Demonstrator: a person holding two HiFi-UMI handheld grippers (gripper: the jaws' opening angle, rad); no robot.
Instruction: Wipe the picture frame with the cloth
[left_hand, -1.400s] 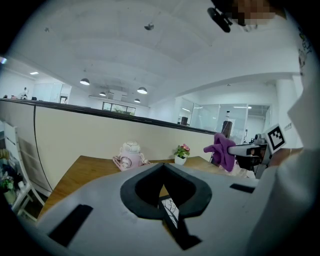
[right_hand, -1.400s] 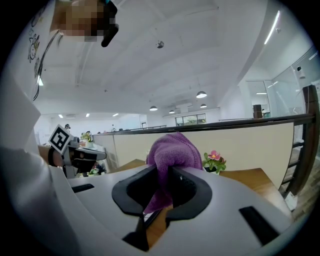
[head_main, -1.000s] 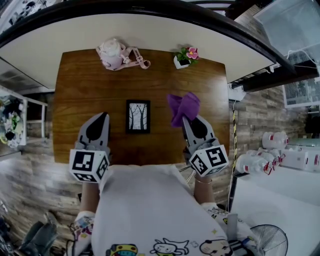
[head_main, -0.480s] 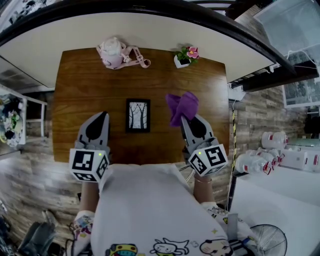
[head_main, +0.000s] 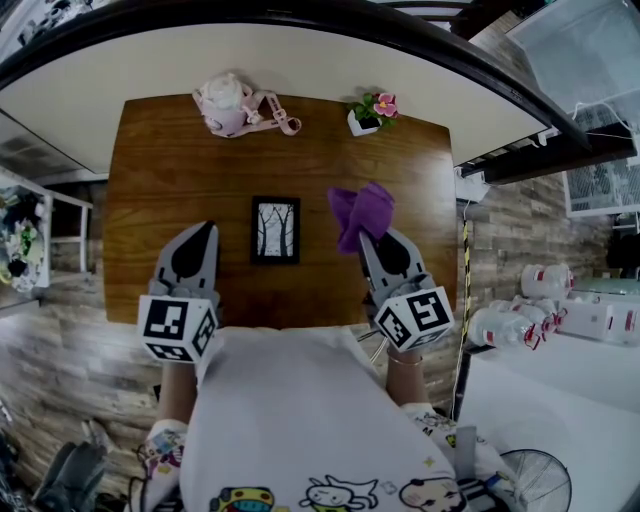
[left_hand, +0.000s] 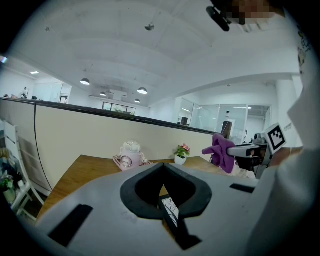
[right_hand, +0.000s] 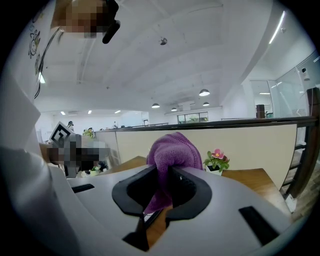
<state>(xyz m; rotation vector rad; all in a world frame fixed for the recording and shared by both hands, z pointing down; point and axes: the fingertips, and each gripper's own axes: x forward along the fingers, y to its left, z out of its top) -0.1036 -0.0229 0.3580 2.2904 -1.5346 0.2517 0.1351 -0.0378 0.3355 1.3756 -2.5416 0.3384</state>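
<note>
Cloth between right fingers (tight grip)

Wooden table: frame, flowerpot, pink bottle

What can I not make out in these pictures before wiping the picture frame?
- Picture frame: too small in the head view to show dust.
- Same frame, left gripper view: the shut left tool hides all but a sliver.
- Cloth: in the right gripper view its lower end lies behind the right tool gripping it.
- Table: near edge covered by the person's shirt, head view.
</note>
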